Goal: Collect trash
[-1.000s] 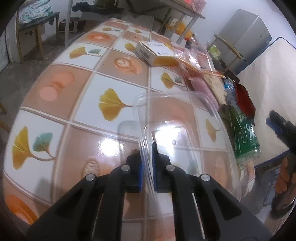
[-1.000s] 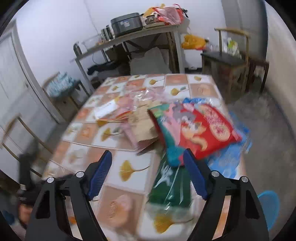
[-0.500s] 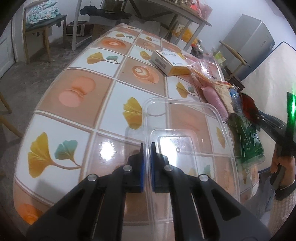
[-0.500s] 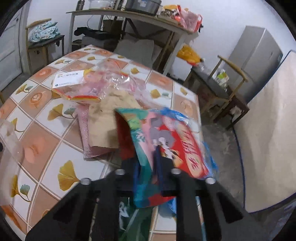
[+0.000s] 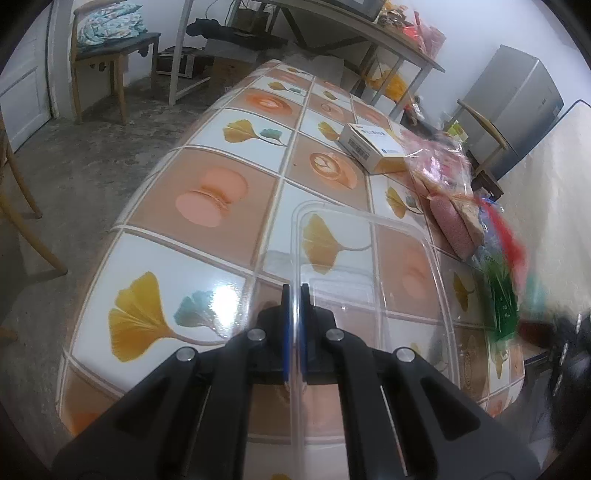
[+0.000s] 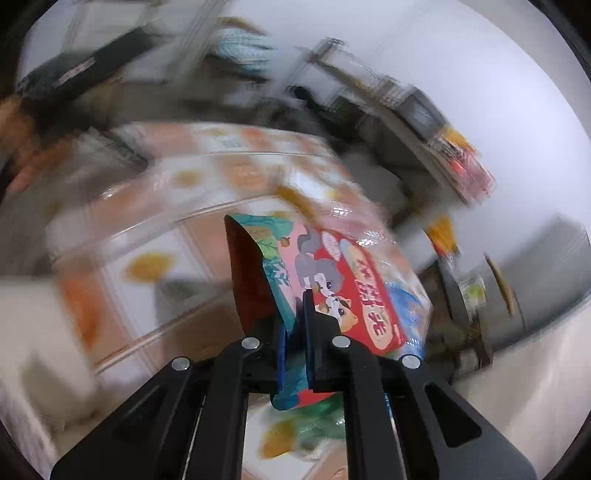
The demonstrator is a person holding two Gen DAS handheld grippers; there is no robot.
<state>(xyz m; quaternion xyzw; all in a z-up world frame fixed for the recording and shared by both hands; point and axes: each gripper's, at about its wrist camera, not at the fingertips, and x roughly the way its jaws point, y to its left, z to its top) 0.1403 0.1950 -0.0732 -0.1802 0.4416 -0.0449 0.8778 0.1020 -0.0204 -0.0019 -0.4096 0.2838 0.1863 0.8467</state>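
My left gripper (image 5: pixel 294 295) is shut on the edge of a clear plastic container (image 5: pixel 399 258), held just over the tiled table (image 5: pixel 207 206). In the right wrist view my right gripper (image 6: pixel 295 314) pinches a red snack bag (image 6: pixel 332 269) printed with cartoon animals; its jaws are still closing and the pads press the bag's torn edge. That bag hangs lifted above the table, and the view around it is smeared by motion. A green wrapper (image 5: pixel 500 295) and a blurred red streak (image 5: pixel 506 229) lie at the table's right edge in the left wrist view.
A white and yellow box (image 5: pixel 373 151), a pink wrapper (image 5: pixel 452 229) and crinkled clear bags (image 5: pixel 443 166) sit along the table's right side. A wooden chair (image 5: pixel 110 48) stands far left, a metal-legged bench (image 5: pixel 332 33) behind, a grey fridge (image 5: pixel 517 103) at right.
The right gripper closed on the red snack bag, then rolled and swung sideways with it lifted. The left gripper drifted across the table, still clamped on the clear container.
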